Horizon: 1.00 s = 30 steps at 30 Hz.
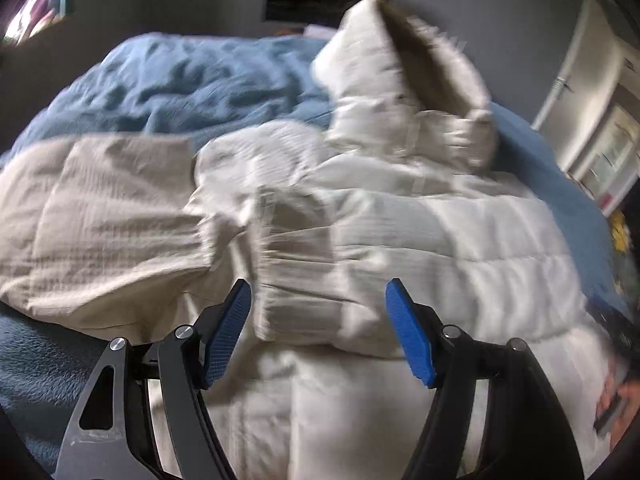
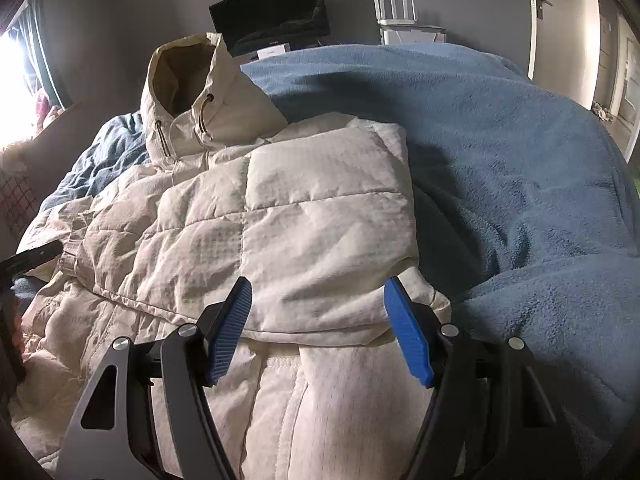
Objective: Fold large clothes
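Cream puffer jacket (image 2: 304, 216) spread on blue blanket (image 2: 520, 160) of bed, sleeve folded over. Left hand-held gripper (image 1: 318, 328) and right hand-held gripper (image 2: 318, 328) both wide apart above jacket, gripping nothing.

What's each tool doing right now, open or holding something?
Left tool: open, holding nothing, over the jacket.
Right tool: open, holding nothing, over the jacket.

Place: a home bedroom.
Shown by: bed under a blue fleece blanket (image 2: 500, 152), monitor (image 2: 276, 14), door (image 2: 540, 20).
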{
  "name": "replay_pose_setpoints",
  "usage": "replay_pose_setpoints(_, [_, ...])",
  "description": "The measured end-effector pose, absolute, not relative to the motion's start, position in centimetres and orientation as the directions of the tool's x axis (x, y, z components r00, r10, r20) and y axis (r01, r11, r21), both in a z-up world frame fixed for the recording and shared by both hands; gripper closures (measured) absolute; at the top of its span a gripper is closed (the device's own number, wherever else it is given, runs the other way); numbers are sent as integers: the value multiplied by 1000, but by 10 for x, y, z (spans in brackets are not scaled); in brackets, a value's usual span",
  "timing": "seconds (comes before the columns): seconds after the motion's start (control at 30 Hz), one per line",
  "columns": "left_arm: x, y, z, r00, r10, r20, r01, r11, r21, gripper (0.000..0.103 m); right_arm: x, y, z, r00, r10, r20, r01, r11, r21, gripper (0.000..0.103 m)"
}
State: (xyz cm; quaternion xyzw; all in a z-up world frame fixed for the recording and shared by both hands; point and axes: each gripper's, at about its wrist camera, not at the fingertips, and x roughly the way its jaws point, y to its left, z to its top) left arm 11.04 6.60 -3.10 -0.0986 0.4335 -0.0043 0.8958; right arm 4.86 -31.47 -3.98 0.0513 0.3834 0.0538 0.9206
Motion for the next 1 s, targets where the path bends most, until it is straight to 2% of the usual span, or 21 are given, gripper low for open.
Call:
replay_pose_setpoints(0.1, [121,88,-47,596,-119,-794,-127,963,-240,39,50,-314,-42,697,143,-702,-63,988,139,38])
replay_pose_setpoints(0.17, [124,96,-59,566,-140,-813,-142,954,-263,50,52,-315,-45,691,145,-708,-61,988,142,38])
replay_pose_setpoints(0.23, [122,96,-59,559,-107,-822,-141,965,-221,75,55,-315,-49,681,144,-718,-58,988,144,38])
replay_pose_setpoints(0.27, [120,94,-56,560,-79,-825,-137,973,-187,81,56,-315,-50,678,144,-721,-57,988,144,38])
replay_pose_setpoints(0.3, [118,93,-53,565,-66,-823,-133,977,-169,97,56,-314,-51,676,142,-723,-56,988,142,38])
replay_pose_setpoints(0.33, [115,93,-49,571,-79,-817,-116,978,-176,103,56,-314,-51,675,141,-724,-57,989,139,38])
replay_pose_setpoints(0.5, [104,89,-35,591,-153,-792,-53,972,-228,101,56,-311,-52,675,134,-726,-62,990,125,38])
replay_pose_setpoints(0.57, [105,89,-39,581,-147,-800,-61,973,-223,92,56,-311,-53,674,131,-727,-61,991,122,38])
replay_pose_setpoints(0.63, [108,90,-43,572,-130,-810,-77,974,-211,74,56,-310,-53,673,128,-728,-61,991,118,38])
replay_pose_setpoints(0.7, [111,92,-49,553,-133,-823,-90,972,-218,64,56,-310,-53,673,127,-728,-62,991,116,38])
replay_pose_setpoints(0.83, [114,94,-58,537,-164,-828,-87,965,-248,58,57,-308,-55,667,121,-735,-61,992,108,38])
replay_pose_setpoints(0.93, [116,98,-64,531,-189,-826,-90,957,-277,58,60,-308,-58,657,125,-743,-67,992,108,38])
replay_pose_setpoints(0.97, [114,97,-63,536,-188,-823,-89,957,-276,63,61,-307,-59,654,124,-747,-67,992,106,38])
replay_pose_setpoints(1.0, [112,95,-60,539,-182,-823,-81,961,-266,75,62,-307,-60,651,121,-750,-66,992,103,38])
